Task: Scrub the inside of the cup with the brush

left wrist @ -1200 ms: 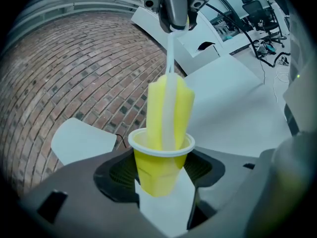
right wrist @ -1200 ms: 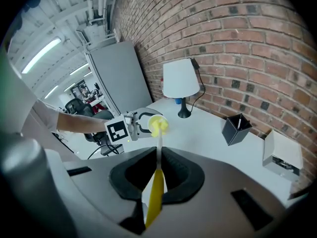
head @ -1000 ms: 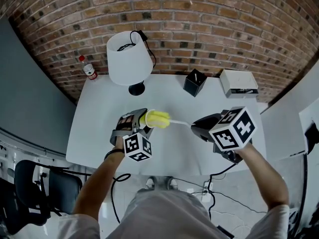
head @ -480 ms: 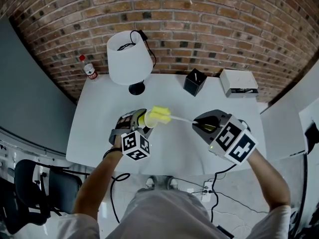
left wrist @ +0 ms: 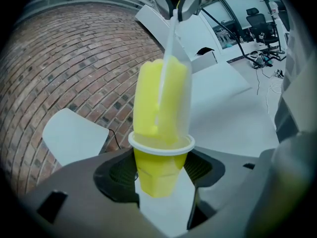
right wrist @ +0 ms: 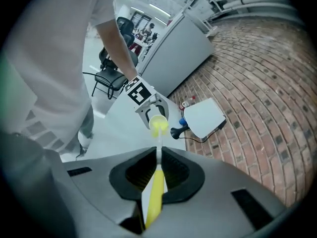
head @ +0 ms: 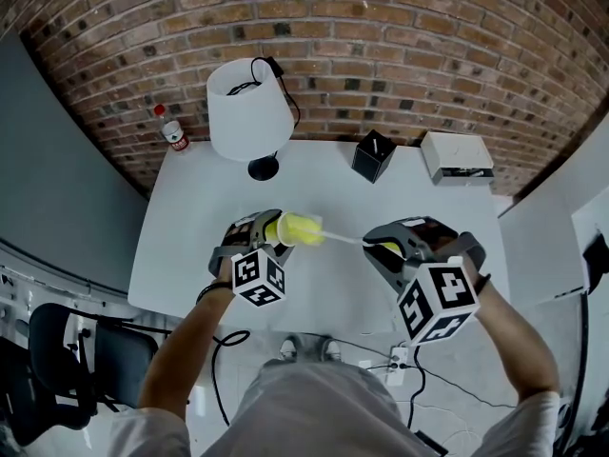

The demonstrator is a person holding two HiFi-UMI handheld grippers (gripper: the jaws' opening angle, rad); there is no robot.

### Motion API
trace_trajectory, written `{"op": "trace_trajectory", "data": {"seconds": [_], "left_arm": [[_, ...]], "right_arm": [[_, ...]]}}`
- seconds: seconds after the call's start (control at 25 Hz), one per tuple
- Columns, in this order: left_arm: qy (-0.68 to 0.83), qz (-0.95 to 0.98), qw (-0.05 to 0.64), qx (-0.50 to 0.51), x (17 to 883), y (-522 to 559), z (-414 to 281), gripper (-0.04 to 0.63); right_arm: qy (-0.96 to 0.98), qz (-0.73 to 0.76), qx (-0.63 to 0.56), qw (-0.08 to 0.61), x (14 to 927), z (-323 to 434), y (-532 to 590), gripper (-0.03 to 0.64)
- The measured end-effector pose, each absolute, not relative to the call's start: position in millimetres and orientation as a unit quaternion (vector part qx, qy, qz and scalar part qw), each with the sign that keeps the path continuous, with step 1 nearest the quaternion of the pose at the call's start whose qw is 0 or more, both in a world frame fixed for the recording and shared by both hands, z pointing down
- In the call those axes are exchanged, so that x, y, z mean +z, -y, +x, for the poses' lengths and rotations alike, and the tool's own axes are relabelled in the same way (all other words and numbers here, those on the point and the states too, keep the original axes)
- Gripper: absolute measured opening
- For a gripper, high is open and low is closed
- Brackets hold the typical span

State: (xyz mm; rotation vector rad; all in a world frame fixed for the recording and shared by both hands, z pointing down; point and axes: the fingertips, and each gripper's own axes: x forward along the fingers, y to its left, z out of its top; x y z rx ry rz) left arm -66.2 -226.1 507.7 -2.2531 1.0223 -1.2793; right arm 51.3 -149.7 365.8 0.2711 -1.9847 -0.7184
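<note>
White table [head: 181,255] lies below both hands. My left gripper [head: 266,231] clamps the cup [left wrist: 159,175] and my right gripper [head: 383,246] pinches the brush [head: 303,228] handle. My right wrist has just rolled over, pushing the sponge head back deeper into the cup, so I judge scrubbing is underway.

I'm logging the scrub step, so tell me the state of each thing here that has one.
cup: tipped over, mouth toward the right gripper, brush head partly inside.
brush: held by its yellow handle, head in the cup's mouth.
left gripper: shut on the cup.
right gripper: shut on the brush.
lamp: upright.
bottle: upright, red cap on.
</note>
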Motion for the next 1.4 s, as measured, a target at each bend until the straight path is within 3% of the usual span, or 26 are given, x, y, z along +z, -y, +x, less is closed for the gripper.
{"op": "trace_trajectory", "data": {"seconds": [0.44, 0.88, 1.4], "left_arm": [[-0.332, -0.797, 0.214, -0.456, 500.7, 214.6, -47.2, 0.291], [-0.328, -0.795, 0.227, -0.458, 495.3, 215.2, -32.6, 0.291], [-0.341, -0.785, 0.235, -0.461, 497.5, 219.6, -39.5, 0.291]], "right_arm": [[0.769, 0.078, -0.385, 0.504, 377.1, 43.7, 142.4, 0.028], [0.758, 0.086, -0.396, 0.512, 391.5, 33.5, 146.3, 0.028], [0.849, 0.143, -0.170, 0.480, 398.6, 28.9, 156.6, 0.028]]}}
